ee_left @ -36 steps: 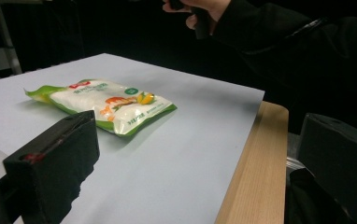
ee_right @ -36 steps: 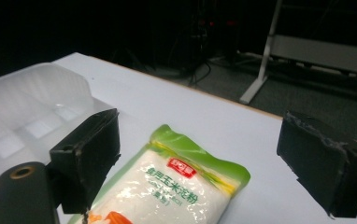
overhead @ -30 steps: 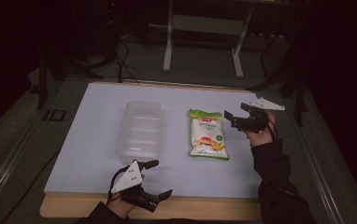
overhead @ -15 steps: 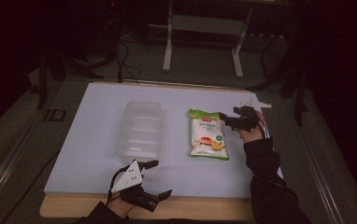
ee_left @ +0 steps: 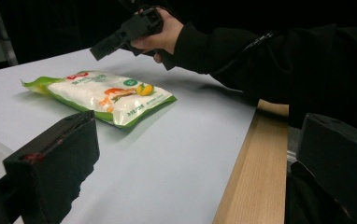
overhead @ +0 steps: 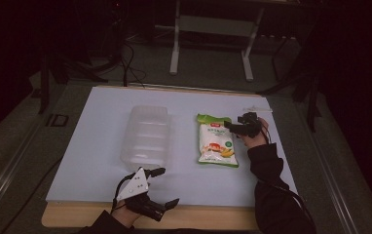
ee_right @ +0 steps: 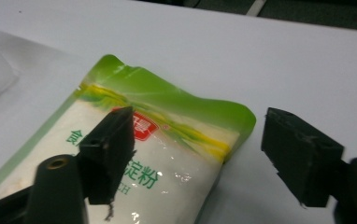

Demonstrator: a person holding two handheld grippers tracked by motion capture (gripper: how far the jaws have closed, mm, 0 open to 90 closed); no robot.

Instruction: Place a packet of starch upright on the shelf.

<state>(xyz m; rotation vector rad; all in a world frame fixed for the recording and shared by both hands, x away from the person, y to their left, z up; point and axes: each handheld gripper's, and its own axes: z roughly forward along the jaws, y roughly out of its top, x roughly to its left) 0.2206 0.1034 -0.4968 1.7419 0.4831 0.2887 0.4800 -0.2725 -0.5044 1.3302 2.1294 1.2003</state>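
Observation:
A green and white food pouch lies flat on the white table top, right of centre. My right gripper hovers low at the pouch's far right corner, pointing left. In the right gripper view its jaws stand apart on either side of that corner of the pouch; they have just been closing, and the pads do not press on it. My left gripper rests open at the near table edge with nothing in it. The left gripper view looks across at the pouch and the right gripper.
A clear ribbed plastic container lies upside down left of the pouch, just beyond my left gripper. The table's wooden front edge runs along the near side. A metal stand and cables sit on the dark floor behind.
My right gripper has come down and moved left onto the pouch's far right corner, with its jaws narrower than before. The left gripper, pouch and container have not moved.

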